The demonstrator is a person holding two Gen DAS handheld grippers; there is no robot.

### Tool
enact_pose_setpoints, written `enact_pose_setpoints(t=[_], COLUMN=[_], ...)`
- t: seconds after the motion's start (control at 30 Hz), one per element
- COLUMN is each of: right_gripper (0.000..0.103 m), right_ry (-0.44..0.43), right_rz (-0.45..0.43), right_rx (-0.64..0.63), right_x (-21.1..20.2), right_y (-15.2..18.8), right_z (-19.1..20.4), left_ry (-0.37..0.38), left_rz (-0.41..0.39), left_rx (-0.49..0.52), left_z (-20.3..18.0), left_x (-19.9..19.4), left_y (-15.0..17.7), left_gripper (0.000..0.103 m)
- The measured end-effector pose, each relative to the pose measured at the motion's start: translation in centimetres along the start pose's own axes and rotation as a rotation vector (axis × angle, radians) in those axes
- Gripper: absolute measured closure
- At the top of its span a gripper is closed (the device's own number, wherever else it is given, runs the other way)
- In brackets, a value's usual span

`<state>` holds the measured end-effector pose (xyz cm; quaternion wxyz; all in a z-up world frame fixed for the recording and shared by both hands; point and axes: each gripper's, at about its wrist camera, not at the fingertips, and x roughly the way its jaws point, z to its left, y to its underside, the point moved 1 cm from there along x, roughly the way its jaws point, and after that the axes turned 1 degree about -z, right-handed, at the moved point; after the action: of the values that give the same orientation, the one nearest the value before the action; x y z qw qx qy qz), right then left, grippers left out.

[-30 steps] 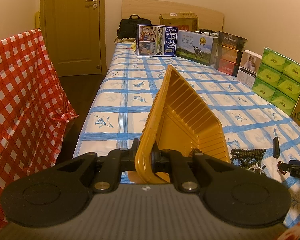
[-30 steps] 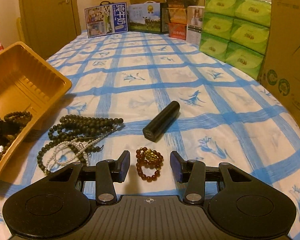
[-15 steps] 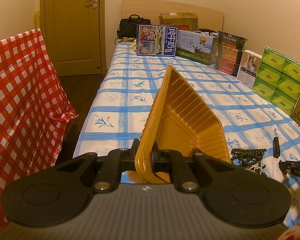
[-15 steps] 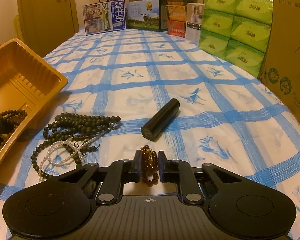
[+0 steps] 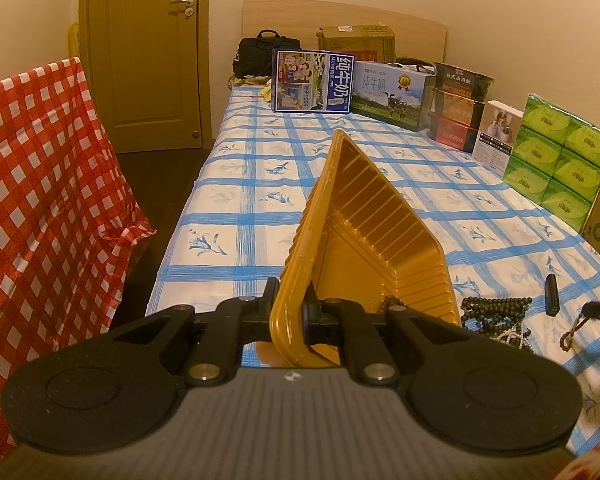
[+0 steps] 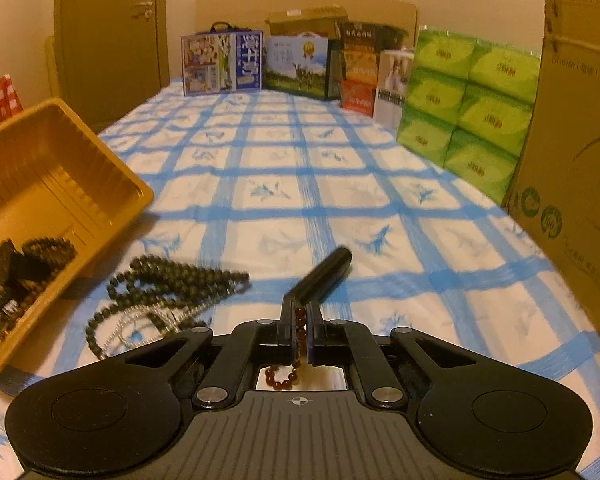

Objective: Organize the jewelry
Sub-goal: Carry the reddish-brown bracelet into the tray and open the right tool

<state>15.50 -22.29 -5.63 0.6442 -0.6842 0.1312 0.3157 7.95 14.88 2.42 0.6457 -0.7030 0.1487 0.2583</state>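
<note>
Your right gripper (image 6: pixel 299 326) has just clamped onto the red bead bracelet (image 6: pixel 285 376) and lifted it off the bed (image 6: pixel 340 208), so carry it toward ten o'clock into the yellow tray (image 6: pixel 52 184) your left gripper (image 5: pixel 288 308) keeps pinched by its rim

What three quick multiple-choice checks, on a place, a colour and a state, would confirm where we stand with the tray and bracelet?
1. The dark bead necklace lies:
A. on the bedspread beside the tray
B. on the tissue packs
C. by the door

2. The tray is:
A. green
B. yellow-orange
C. white

3. The right gripper is:
A. wide open
B. shut on the red bead bracelet
C. shut on the black tube

Key: A, beads rest on blue-checked cloth; B, its walls show it; B, beads sit pinched between the pads.
</note>
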Motion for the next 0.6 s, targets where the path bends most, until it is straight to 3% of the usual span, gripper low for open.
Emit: enact_pose_setpoints(t=[0.37,0.6], right_gripper=[0.098,0.098], right_ry=[-0.08,-0.199], right_rz=[-0.093,-0.129], right_rx=[-0.038,-0.075], right_x=[-3.1,-4.2], right_y=[-3.5,-5.9], right_z=[2.1,5.6], left_ry=[0.001,0.0], left_rz=[0.0,0.001], left_rx=[-0.001,0.0], left_z=[0.0,0.0], left_x=[0.0,0.0], left_y=[0.0,-0.1], left_gripper=[0.094,0.094])
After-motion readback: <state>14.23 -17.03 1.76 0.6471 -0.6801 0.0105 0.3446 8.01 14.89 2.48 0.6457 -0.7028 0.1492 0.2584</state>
